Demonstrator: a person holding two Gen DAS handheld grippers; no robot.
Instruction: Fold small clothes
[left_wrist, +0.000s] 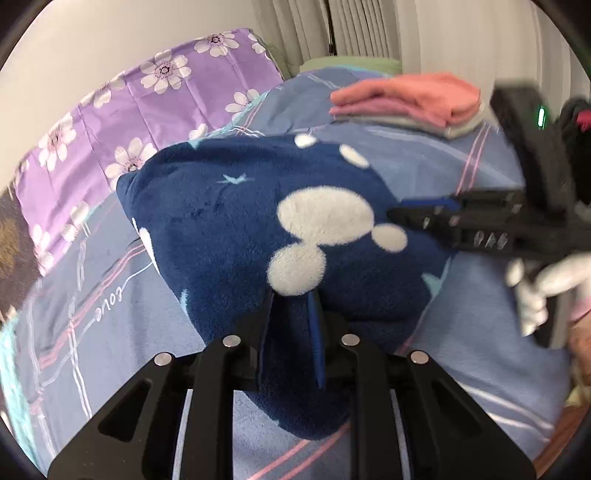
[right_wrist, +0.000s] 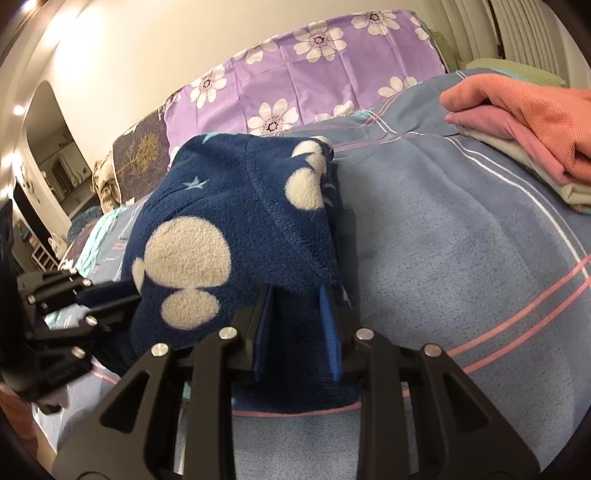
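We see a cream wall (right_wrist: 155, 48), pale vertical blinds (left_wrist: 369, 26), a purple flowered cover (right_wrist: 295, 74) and an arched doorway (right_wrist: 48, 147) under warm lamps.

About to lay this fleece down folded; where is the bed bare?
Bare blanket lies between the blue fleece and the pink stack, and on toward the camera. Another strip runs left of the fleece below the purple sheet. Crowded: the stack's far corner, and around both grippers.
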